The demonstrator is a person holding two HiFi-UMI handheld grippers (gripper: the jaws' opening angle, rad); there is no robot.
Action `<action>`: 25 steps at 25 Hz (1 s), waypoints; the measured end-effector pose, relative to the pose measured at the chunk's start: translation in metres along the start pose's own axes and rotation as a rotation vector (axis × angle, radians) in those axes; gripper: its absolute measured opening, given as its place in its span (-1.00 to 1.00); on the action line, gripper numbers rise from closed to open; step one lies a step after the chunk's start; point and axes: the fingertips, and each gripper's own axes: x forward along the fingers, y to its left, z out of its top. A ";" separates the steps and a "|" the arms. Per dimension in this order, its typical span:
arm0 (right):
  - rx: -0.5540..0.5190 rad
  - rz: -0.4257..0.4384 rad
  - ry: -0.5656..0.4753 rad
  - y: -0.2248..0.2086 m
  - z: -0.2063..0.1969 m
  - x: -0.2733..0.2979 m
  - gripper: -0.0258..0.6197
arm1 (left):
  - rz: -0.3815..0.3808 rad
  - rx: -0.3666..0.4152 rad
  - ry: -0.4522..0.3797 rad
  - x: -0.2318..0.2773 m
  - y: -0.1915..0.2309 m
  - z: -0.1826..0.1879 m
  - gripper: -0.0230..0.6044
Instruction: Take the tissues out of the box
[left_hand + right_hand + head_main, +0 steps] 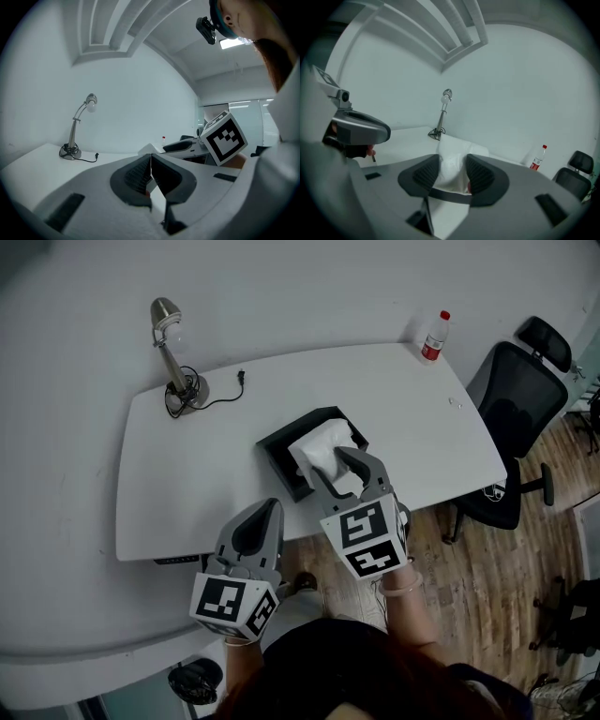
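White table (422,427), black box (277,451) in head view only; right claw (453,165) tight on tissues (454,145), left claw (151,161) together.

A desk lamp (172,360) and a red-capped bottle (434,336) stand on the white table (403,423), a black chair (514,399) beside it.

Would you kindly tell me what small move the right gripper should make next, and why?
Probably raise the right gripper a little, away from the black box. Its jaws are closed on the white tissues, whose lower part seems to sit in the box opening, so they look not yet free. The left gripper is shut, empty, off the box.
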 end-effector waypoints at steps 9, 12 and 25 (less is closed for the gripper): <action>-0.033 0.000 -0.048 0.009 0.001 -0.042 -0.32 | -0.005 0.031 -0.019 -0.021 -0.030 0.005 -0.86; -0.051 0.009 -0.060 0.014 0.000 -0.056 -0.32 | -0.009 0.039 -0.022 -0.028 -0.041 0.005 -0.86; -0.012 0.025 -0.137 0.028 -0.007 -0.118 -0.32 | 0.011 0.062 -0.039 -0.066 -0.083 0.005 -0.86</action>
